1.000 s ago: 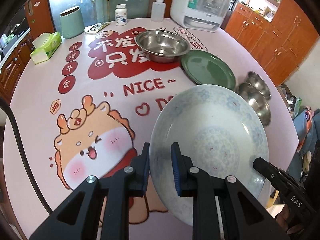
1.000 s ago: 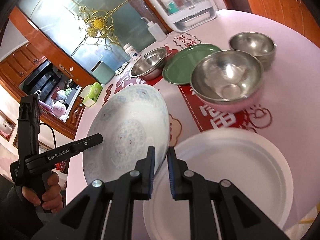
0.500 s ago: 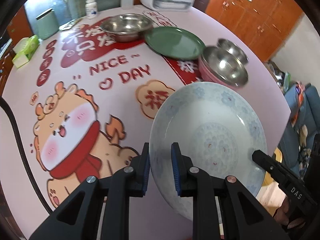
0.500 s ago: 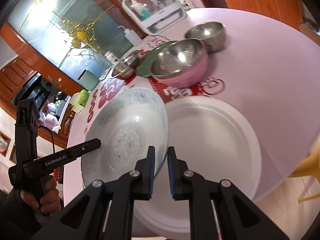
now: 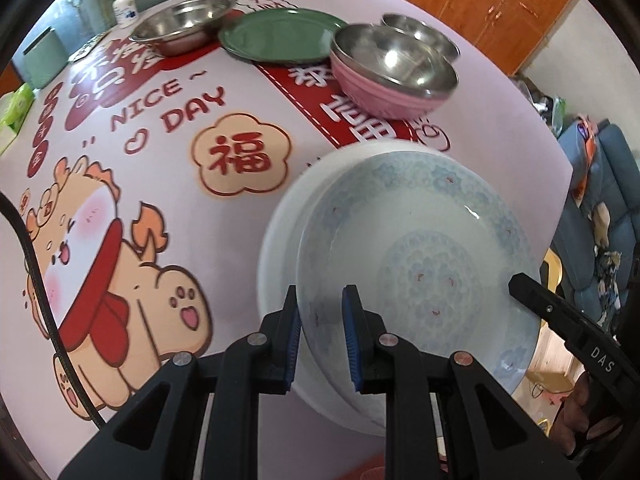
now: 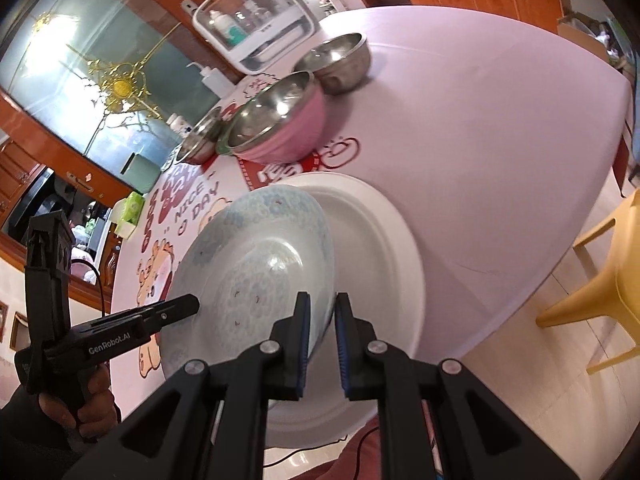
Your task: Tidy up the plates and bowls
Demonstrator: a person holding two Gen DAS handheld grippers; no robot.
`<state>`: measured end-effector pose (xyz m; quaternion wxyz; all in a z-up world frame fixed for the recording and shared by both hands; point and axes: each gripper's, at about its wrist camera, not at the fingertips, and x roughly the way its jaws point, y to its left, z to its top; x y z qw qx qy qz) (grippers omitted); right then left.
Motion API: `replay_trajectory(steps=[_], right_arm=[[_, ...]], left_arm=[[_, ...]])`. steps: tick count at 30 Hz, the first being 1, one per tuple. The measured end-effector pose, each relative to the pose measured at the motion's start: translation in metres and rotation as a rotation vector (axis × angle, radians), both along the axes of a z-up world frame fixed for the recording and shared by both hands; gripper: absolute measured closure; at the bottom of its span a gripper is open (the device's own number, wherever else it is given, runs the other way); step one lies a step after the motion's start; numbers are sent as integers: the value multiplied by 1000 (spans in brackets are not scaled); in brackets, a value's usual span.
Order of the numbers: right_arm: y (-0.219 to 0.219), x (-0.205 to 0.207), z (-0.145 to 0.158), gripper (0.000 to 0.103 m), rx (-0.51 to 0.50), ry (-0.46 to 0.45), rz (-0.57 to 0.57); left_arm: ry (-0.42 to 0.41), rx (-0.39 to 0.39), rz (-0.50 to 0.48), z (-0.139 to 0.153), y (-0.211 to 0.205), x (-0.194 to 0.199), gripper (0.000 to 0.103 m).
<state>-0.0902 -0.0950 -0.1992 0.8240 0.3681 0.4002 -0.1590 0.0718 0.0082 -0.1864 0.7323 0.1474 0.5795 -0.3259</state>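
A pale blue patterned plate (image 5: 420, 256) (image 6: 256, 264) hangs tilted just above a larger white plate (image 5: 276, 240) (image 6: 380, 240) near the table's front edge. My left gripper (image 5: 322, 340) is shut on its near rim. My right gripper (image 6: 322, 330) is shut on the opposite rim. Each gripper shows in the other's view, the right one (image 5: 560, 320) at right and the left one (image 6: 120, 328) at left, held by a hand. Farther back stand a pink bowl with a steel inside (image 5: 392, 68) (image 6: 276, 120), a green plate (image 5: 280, 34) and two steel bowls (image 5: 180, 24) (image 5: 420, 32).
The round table (image 6: 480, 140) wears a pink cloth with red lettering and a cartoon animal. At the far edge are a white appliance (image 6: 256, 36), a pump bottle (image 6: 212, 80), a pill bottle (image 5: 124, 6) and a tissue box (image 5: 16, 108). A yellow stool (image 6: 600, 280) stands beside the table.
Both grippers carried the patterned plate across and down toward the table's front edge. It now hangs over the white plate, and the pink bowl and green plate lie farther back.
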Motion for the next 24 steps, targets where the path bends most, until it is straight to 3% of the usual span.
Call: replay_trajectory(steps=[15, 21, 24], right_arm=[[-12, 6, -17, 91, 22, 69, 0], [-8, 17, -14, 88, -22, 128, 50], [-5, 21, -12, 88, -49, 162, 73]], left_arm=[[1, 57, -25, -20, -17, 3, 85], [-2, 60, -12, -18, -17, 3, 85], [-15, 51, -8, -12, -16, 2, 79]])
